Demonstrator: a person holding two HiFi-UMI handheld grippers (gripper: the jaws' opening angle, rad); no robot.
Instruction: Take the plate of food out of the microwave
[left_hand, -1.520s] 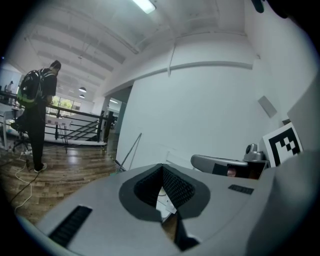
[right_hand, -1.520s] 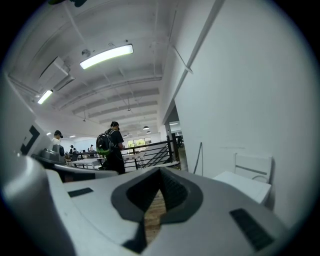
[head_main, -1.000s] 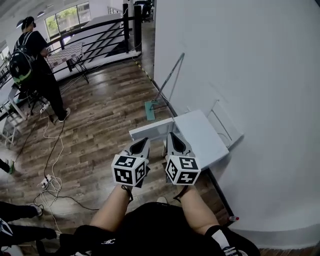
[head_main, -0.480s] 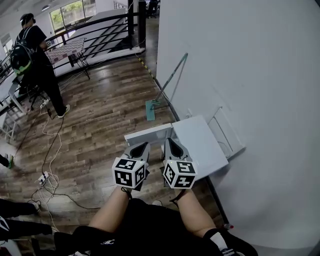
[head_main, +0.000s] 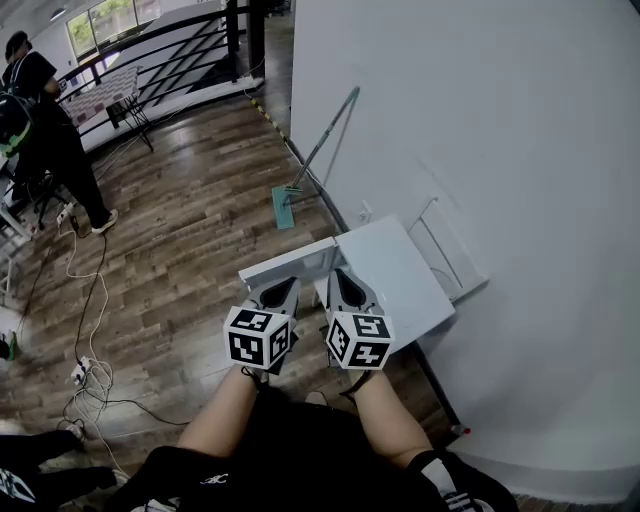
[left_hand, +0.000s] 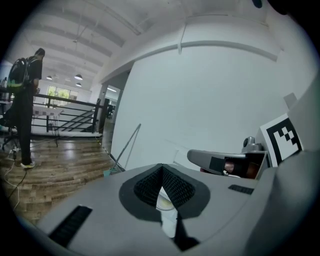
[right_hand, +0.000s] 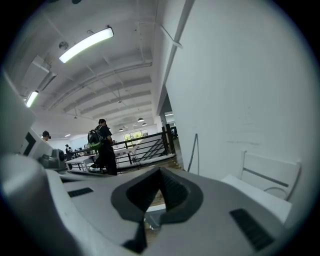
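A white box-shaped appliance (head_main: 385, 275), which I take for the microwave, stands low against the white wall, with a white panel (head_main: 285, 262) sticking out from its left front. No plate of food shows in the head view. My left gripper (head_main: 278, 291) and right gripper (head_main: 345, 281) are held side by side just in front of it, both shut with nothing in them. In the left gripper view the fingertips (left_hand: 161, 167) meet, and something pale and rounded shows below them that I cannot identify. The right gripper (right_hand: 160, 172) points over the panel's edge.
A mop (head_main: 315, 155) leans on the wall beyond the appliance. A white wire rack (head_main: 447, 255) stands against the wall to its right. Cables and a power strip (head_main: 85, 370) lie on the wood floor at left. A person with a backpack (head_main: 35, 120) stands by the railing (head_main: 150, 60).
The head view has swung slightly, so the person at the left sits closer to the frame's edge. Both grippers stay shut, side by side before the white box.
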